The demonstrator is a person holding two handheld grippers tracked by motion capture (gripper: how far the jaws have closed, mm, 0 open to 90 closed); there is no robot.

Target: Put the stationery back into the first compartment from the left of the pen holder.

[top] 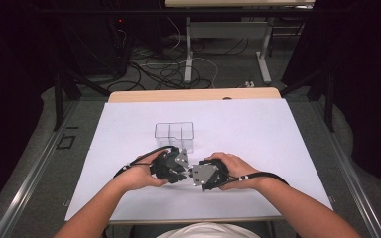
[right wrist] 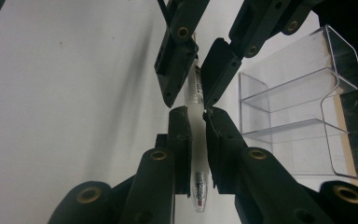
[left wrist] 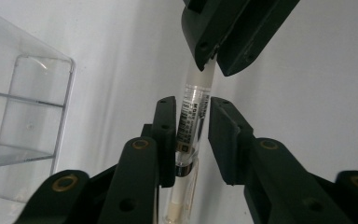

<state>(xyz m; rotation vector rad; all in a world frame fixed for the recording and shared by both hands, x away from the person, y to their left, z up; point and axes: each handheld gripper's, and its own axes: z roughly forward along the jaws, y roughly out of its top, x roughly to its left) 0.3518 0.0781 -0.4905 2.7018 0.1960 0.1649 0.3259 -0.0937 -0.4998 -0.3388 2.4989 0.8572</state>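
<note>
A pen point(left wrist: 193, 116) with a frosted white barrel and a clear, labelled section hangs between my two grippers, just above the white table point(top: 258, 139). My right gripper point(right wrist: 196, 114) is shut on the frosted barrel point(right wrist: 196, 135), and the pen's clear tip sticks out toward its camera. My left gripper point(left wrist: 191, 109) faces it from the other end with its jaws around the labelled section. One pad point(left wrist: 167, 126) touches the pen and a thin gap shows at the other pad. In the high view the left gripper point(top: 183, 170) and the right gripper point(top: 193, 174) meet tip to tip.
A clear plastic organiser point(top: 174, 135) with compartments stands just beyond the grippers, near the table's middle. It also appears beside the jaws in both gripper views point(left wrist: 28, 116) point(right wrist: 298, 116). Dark frame rails point(top: 34, 173) run along both sides of the table.
</note>
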